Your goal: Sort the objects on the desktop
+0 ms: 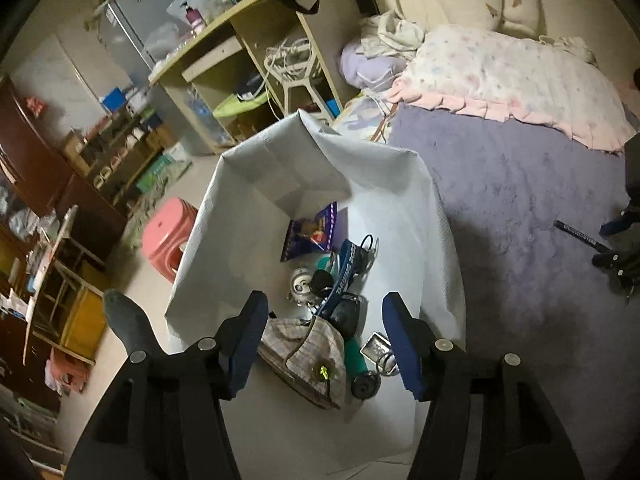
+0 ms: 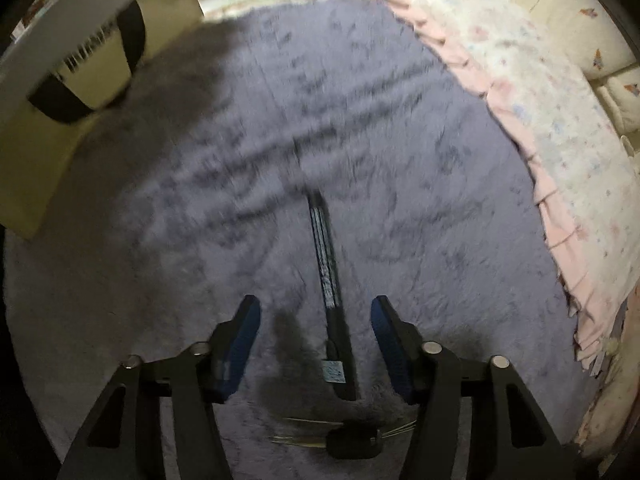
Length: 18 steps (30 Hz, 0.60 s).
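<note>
My left gripper (image 1: 325, 312) hangs open over a white open-topped bag (image 1: 400, 208) beside the bed. Nothing is between its blue pads. Inside the bag lie a plaid cloth (image 1: 312, 352), a blue lanyard (image 1: 344, 276), a purple packet (image 1: 312, 232), a green bottle (image 1: 356, 360) and a small metal tin (image 1: 376, 346). My right gripper (image 2: 315, 312) points down at the purple blanket (image 2: 200, 240) and is open. A long black stick with white lettering (image 2: 328, 280) lies between its fingers, touching neither pad. The same stick (image 1: 580, 234) shows at the right of the left wrist view.
A small black item with thin wires (image 2: 352, 444) lies on the blanket just behind the stick. A pink-frilled quilt (image 2: 560, 140) covers the bed's right side. A cream bag with a black handle (image 2: 80, 72) stands at upper left. A socked foot (image 1: 124, 320) and a pink stool (image 1: 168, 240) are on the floor.
</note>
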Available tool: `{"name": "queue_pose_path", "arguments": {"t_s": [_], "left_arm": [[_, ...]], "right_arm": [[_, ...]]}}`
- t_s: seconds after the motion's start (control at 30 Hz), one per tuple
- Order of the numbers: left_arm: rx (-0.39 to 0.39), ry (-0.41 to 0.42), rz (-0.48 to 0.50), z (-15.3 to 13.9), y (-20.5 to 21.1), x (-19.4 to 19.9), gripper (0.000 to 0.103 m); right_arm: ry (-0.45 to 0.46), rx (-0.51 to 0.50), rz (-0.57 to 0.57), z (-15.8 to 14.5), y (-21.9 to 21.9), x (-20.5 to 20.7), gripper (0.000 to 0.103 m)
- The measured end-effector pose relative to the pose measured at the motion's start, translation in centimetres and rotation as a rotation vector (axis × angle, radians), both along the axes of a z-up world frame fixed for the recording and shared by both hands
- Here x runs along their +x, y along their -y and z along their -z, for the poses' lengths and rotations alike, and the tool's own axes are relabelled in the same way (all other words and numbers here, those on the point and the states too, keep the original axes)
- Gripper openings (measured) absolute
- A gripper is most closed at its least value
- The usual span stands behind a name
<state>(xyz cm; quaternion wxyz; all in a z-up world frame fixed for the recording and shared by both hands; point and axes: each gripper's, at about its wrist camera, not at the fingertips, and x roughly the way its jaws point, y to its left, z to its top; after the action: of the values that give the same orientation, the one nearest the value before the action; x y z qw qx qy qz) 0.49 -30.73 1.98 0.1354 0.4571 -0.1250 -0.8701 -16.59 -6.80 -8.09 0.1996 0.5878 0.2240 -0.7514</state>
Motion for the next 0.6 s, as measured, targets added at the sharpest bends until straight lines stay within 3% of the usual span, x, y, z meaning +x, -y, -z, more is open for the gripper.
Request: {"name": "queue_pose_path", "arguments": {"t_s": [0.33,0.6], "left_arm": [[0.02,-0.107,0.049,-4.1,-3.0,0.6,0.059],[0.145,-0.124,0.189,-5.2,-8.3,-0.3,0.061]], "right_arm": [[0.03,0.017,0.017,2.4,-1.3,0.2,0.039],[0.031,-0.006,0.043,2.2,-2.6,0.6,0.039]]}}
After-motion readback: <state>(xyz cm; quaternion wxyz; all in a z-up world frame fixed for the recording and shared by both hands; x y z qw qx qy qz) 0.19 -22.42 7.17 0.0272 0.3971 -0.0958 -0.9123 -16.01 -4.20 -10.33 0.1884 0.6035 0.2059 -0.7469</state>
